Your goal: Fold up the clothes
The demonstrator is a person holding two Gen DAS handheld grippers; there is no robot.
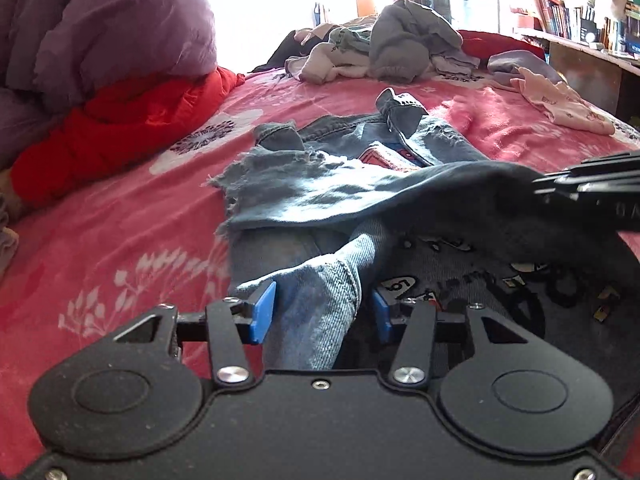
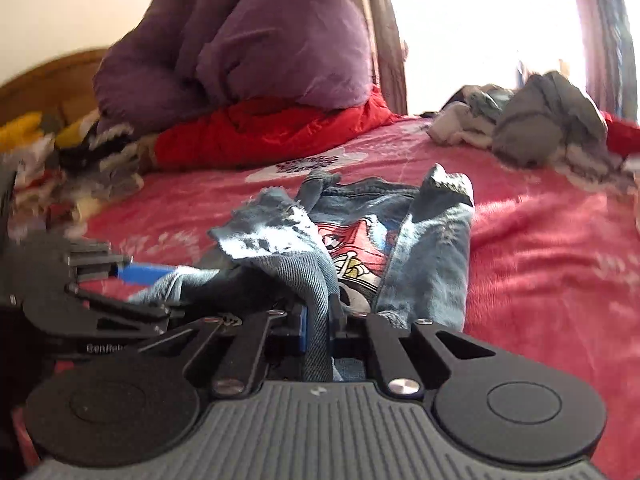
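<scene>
Denim fills the space ahead of both tools: a child's denim jacket (image 1: 352, 184) with cartoon patches lies on the pink floral blanket (image 1: 120, 248), its frayed hem and sleeves spread away from the cameras.

In the left wrist view, the left gripper (image 1: 323, 312) has a fold of the jacket's pale sleeve running up between its blue pads (image 1: 262, 312). The pads stand apart on either side of the fold, and whether they pinch it cannot be told. Left of this tool lie a red quilt (image 1: 120, 128) and, stacked on it, a purple duvet (image 1: 112, 32). Straight ahead, beyond the jacket, sits a heap of unfolded clothes (image 1: 392, 48). To the right, the black body of the right gripper (image 1: 592, 188) reaches in over a raised dark fold of the jacket; farther off lie a pink garment (image 1: 560, 104) and a bookshelf (image 1: 580, 20).

In the right wrist view, the right gripper (image 2: 318, 328) is clenched on a strip of the jacket's denim, which rises from between its narrow jaws. Just left of it the left gripper (image 2: 148, 272) shows side-on, a blue pad against the sleeve. Ahead, the jacket's red cartoon patch (image 2: 352, 248) faces up between the two sleeves.
</scene>
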